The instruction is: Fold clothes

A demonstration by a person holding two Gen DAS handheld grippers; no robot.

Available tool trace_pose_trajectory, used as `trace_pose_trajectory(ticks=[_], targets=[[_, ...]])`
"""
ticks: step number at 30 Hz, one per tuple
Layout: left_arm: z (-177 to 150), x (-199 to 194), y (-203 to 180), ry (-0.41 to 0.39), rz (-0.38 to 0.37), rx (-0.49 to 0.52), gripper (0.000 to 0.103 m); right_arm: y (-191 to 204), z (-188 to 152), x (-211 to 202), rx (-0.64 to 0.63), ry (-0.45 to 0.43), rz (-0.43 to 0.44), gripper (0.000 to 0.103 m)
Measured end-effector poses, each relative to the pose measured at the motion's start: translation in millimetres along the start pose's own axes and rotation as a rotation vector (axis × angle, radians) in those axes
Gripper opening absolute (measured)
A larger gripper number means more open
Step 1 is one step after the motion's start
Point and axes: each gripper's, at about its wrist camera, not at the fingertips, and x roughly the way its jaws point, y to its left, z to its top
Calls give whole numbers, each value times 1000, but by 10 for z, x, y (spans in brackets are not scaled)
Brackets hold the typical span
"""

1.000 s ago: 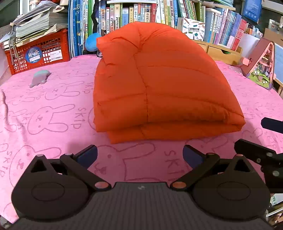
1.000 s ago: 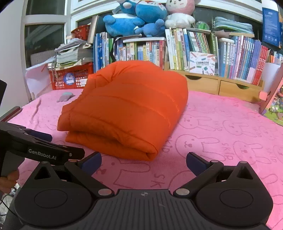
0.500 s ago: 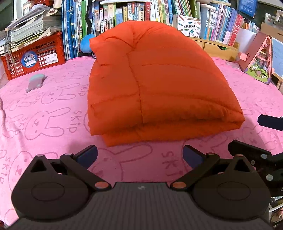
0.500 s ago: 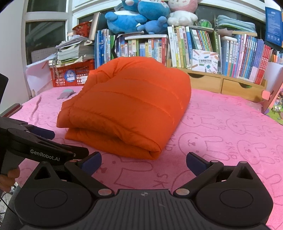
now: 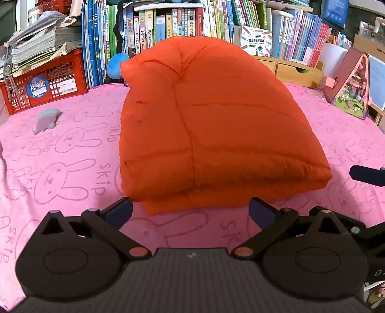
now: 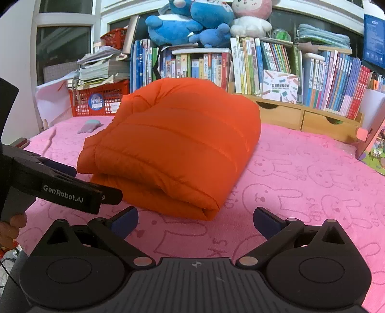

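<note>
Ahead, folded orange jacket [image 5: 216, 134] just beyond both grippers; left gripper [image 5: 190, 211] and right gripper [image 6: 195, 218] spread wide, empty.

We count one folded orange down jacket [image 5: 216, 134], one red crate [image 5: 45, 86], two tongs [image 5: 190, 211] [image 6: 195, 218], one grey toy [image 5: 47, 120].

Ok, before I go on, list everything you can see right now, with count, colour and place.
Folded quilted puffer jacket: one, orange, middle of the towel.
Bunny-print towel: one, pink, covering the surface.
Small soft toy: one, grey, far left on the towel.
Plastic crate: one, red, back left, papers stacked on it.
Upright books: many, mixed colours, along the back.
Plush toys: several, blue and white-pink, atop the books.
Left gripper: black, jaws open, empty.
Right gripper: black, jaws open, empty.
</note>
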Motion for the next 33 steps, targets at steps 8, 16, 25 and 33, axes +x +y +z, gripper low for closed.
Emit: trace_pose_trajectory(ticks=[8,16,25,33], targets=[[2,11,-21,1,8,12,103,6,14,5,-7,1,1,103],[26,49,25,22,-34,-23,103,27,21,18,-8,1,1,103],[-15,28,73,9,-68,-65,103,60,15,44,-13,10,6,103],[-13,31,77,6,-70,-79,103,54,9,47,-14,12,7,103]])
